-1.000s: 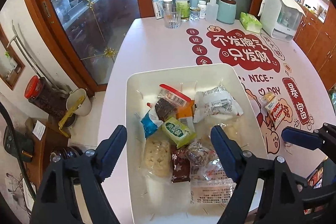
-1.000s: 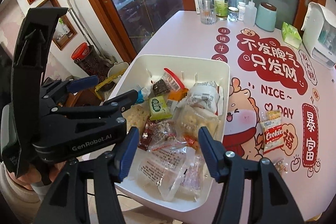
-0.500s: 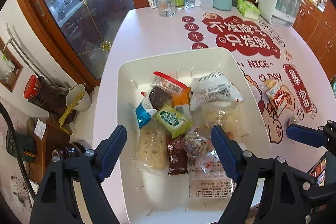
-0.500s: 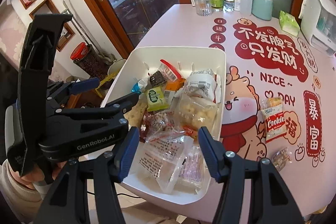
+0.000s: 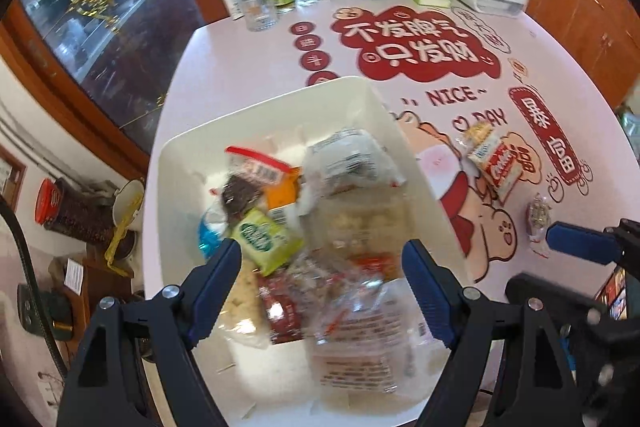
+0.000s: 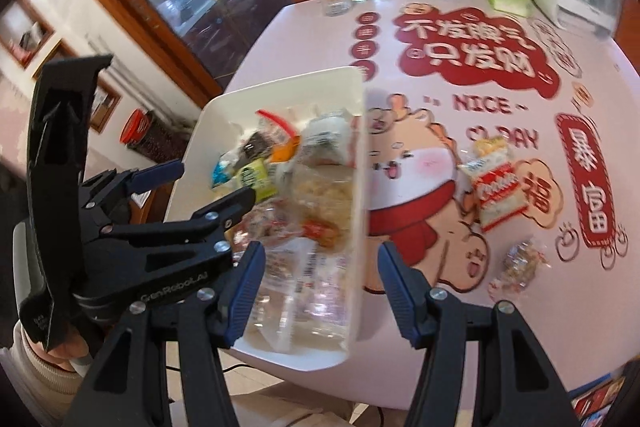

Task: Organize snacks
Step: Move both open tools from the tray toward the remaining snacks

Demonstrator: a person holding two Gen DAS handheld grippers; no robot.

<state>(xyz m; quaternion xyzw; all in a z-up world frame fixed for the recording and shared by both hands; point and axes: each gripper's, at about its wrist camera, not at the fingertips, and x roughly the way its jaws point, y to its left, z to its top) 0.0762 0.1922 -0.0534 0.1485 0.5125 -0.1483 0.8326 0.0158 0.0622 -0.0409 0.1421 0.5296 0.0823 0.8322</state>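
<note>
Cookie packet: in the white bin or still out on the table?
Out. The cookie packet lies flat on the table's printed cover, right of the white bin and apart from its wall.

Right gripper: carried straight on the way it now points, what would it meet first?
Probably the white bin's near right wall, which sits between the open fingers of the right gripper; depth is unclear.

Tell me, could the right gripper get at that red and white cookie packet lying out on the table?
Probably yes. The cookie packet lies alone on the bare table, outside the white bin. The right gripper is open and empty, and nothing stands between them.
</note>
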